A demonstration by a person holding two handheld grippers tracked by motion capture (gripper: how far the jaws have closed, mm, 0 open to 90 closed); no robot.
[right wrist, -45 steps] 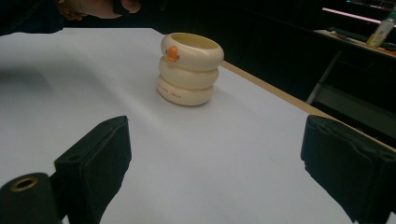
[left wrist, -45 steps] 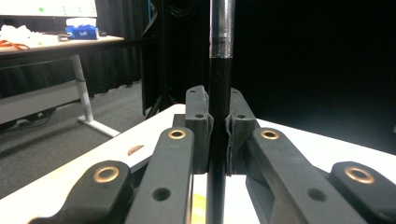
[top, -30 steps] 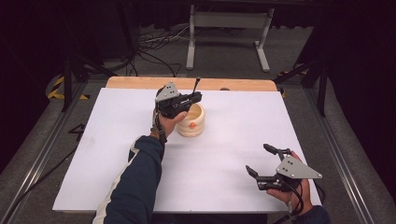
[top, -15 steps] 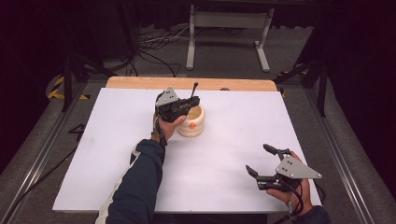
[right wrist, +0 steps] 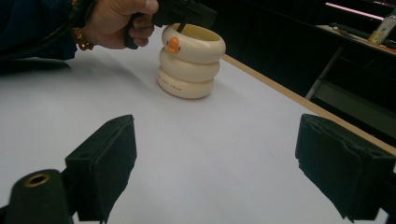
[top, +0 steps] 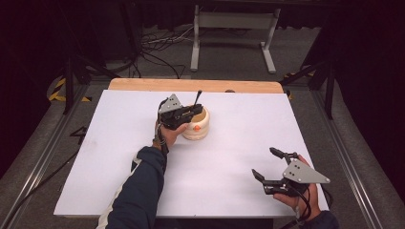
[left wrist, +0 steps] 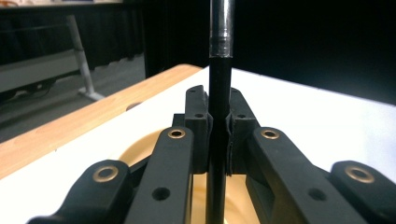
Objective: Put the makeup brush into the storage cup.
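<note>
A cream ribbed holder (top: 200, 129) with a small orange mark stands at the table's back middle. My left gripper (top: 195, 111) hovers over its rim, shut on a thin black pen (top: 197, 97) that stands upright. In the left gripper view the pen (left wrist: 219, 70) is pinched between the pads, its lower end dropping toward the holder's opening (left wrist: 135, 151); the tip is hidden. My right gripper (top: 263, 162) rests near the front right edge, open, with nothing between its fingers. The right gripper view looks across bare table at the holder (right wrist: 189, 60) and the left gripper (right wrist: 187, 11).
A white sheet (top: 119, 157) covers the table, with a wooden strip (top: 143, 84) along the far edge. Beyond it lie cables and a metal stand (top: 234, 24) on the floor. The person's left sleeve (top: 138, 195) crosses the front middle.
The left gripper with the pen has sunk a little and drifted slightly toward the person, over the holder. The right gripper has not moved.
</note>
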